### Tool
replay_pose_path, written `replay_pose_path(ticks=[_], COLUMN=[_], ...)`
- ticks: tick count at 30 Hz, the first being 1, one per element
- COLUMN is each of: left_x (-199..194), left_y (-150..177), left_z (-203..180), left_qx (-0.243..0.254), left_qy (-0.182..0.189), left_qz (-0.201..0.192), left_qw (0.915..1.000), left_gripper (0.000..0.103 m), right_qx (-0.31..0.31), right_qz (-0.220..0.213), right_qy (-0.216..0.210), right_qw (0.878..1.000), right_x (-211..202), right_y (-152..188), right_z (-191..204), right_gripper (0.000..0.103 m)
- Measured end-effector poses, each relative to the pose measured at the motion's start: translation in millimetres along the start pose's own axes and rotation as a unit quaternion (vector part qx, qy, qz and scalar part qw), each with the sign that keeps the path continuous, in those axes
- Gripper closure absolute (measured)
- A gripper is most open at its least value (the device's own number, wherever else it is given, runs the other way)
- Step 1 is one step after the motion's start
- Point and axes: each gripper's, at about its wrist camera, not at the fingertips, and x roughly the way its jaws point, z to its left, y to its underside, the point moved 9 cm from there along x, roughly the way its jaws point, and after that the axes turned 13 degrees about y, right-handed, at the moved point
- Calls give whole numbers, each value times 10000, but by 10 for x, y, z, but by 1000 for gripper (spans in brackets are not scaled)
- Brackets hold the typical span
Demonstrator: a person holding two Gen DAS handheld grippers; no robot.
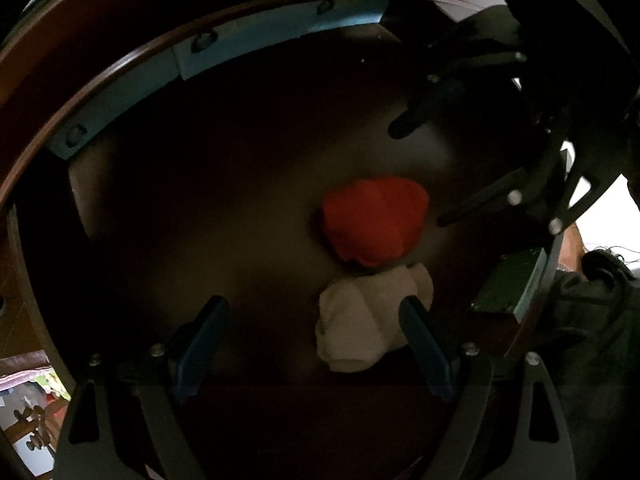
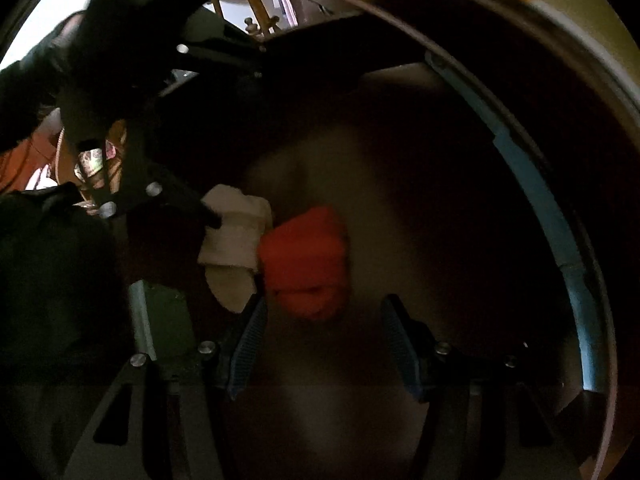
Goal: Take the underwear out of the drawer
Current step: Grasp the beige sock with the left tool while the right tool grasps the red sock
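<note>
Left wrist: one red bundle [image 1: 374, 220], one white bundle [image 1: 360, 320], in drawer [image 1: 120, 92].

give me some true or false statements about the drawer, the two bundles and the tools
1. A red bundle and a white bundle lie in the drawer. True.
2. The two bundles lie far apart. False: they touch.
3. The left tool stands open. True.
4. The right tool is clamped on the red bundle. False: its jaws stand open, holding nothing.
5. The drawer is packed full. False: only these two bundles show.
</note>
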Motion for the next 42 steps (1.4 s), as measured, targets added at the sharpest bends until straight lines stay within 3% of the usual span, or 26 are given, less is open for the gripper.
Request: replay_pose_path(ticks=[9,13,19,23,31,32,33,34,42], left_x=[-14,62,267,388,557,570,579,599,593], left_y=[-50,-72,-95,-138,-161,-167,-171,-161,-179], left_z=[119,68,14,16,30,25,18,6,-26], left_qx=[-204,-216,-316,-541,-747,-718,-707,-730,-475], left_qy=[3,112,491,668,752,721,725,775,505], left_qz=[-107,-84,188,420,763,763,752,778,294], left_qw=[9997,9997,9981,9954,9914,9919,9920,9913,9972], left_gripper=[15,15,18,19,35,43,61,67,76], right_qx=[70,245,650,1003,1280,1309,1330,1361,1792], right_qz=[166,271,136,-8,-370,-413,-444,-486,-799], right_qy=[-169,-212,423,598,612,595,601,631,709], right_qw=[9997,9991,9969,9932,9892,9888,9883,9875,9780], right_x=[278,309,89,-46,-228,-262,-259,-271,-511], right_y=[-120,-109,0,121,199,227,244,240,410], right_z=[105,139,-124,-330,-448,-488,-447,-455,-583], right_gripper=[42,67,72,72,72,72,72,72,72])
